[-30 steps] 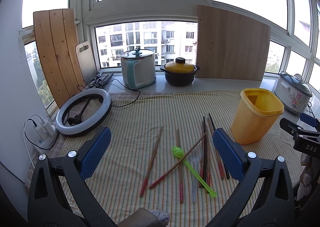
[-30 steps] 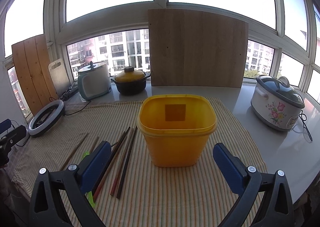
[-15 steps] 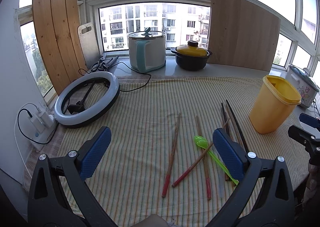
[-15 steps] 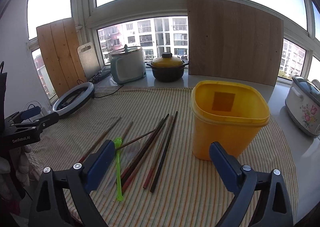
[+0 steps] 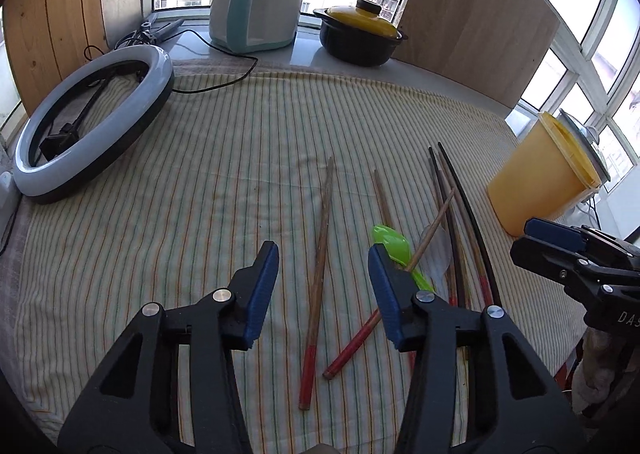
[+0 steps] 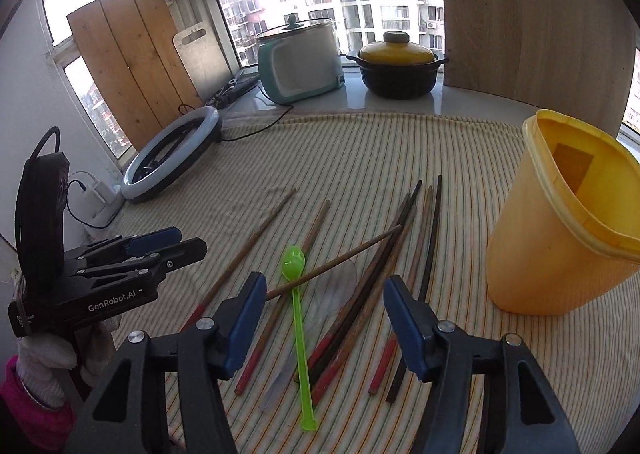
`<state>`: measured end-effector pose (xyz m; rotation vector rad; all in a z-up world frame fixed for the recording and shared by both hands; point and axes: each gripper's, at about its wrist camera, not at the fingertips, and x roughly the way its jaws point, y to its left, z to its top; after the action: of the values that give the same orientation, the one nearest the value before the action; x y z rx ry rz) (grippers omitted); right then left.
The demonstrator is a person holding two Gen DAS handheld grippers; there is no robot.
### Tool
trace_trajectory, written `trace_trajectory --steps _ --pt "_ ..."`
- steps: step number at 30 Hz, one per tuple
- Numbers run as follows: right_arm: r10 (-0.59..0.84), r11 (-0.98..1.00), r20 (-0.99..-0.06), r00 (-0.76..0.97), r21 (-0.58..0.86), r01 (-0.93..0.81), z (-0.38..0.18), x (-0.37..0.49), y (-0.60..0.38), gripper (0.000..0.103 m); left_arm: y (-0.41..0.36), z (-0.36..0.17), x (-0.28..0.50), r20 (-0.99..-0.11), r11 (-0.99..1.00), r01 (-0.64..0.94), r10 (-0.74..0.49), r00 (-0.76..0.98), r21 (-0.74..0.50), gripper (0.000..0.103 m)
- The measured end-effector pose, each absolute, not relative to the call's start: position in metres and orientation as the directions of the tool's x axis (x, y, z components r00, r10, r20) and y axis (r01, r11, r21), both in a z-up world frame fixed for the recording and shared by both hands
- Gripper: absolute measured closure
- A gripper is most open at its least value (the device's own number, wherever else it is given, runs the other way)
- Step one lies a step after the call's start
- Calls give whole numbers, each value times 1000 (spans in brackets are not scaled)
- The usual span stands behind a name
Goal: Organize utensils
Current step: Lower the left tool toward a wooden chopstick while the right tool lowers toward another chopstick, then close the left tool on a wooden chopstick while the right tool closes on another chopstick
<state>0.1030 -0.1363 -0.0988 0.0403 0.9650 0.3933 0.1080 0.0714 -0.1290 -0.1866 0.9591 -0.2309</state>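
1. Left gripper hangs over the striped cloth, pointing steeply down. Its jaws have just been closing and stand partly apart; nothing is gripped.
2. One red-tipped chopstick lies on the cloth in the gap between the left fingers. Whether the pads touch it cannot be told; they look clear of it.
3. Right gripper hangs over the main pile. Its jaws have also just been closing, stand partly apart and grip nothing.
4. Green spoon lies on the cloth between the right fingers, bowl toward the window, handle toward the near edge of the counter.
5. A thin chopstick lies slanted across the spoon's neck.
6. A clear spoon lies just right of the green one, partly under the sticks.
7. A bundle of dark and red-tipped chopsticks lies fanned between the green spoon and the bin.
8. Yellow bin stands upright on the cloth toward the right edge of the counter, open, well apart from both grippers.
9. Ring light lies at the left edge.
10. A cooker and a black pot with yellow lid stand on the sill at the far edge.
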Motion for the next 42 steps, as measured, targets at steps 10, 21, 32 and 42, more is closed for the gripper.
trace_trajectory --steps 10,21,32,42 --pt "342 940 -868 359 309 -147 -134 161 -132 68 70 -149 138 -817 945 133 -324 477 -297 71" --pt "315 948 -891 326 309 -73 -150 186 -136 74 68 -161 161 -833 937 136 -350 428 -323 77" --pt "331 940 -892 307 342 -19 -164 198 -143 79 49 -167 183 -865 945 167 -324 384 -280 82" --pt "341 935 -889 306 353 -15 -169 201 -143 86 52 -169 194 -870 950 163 -310 384 -267 99"
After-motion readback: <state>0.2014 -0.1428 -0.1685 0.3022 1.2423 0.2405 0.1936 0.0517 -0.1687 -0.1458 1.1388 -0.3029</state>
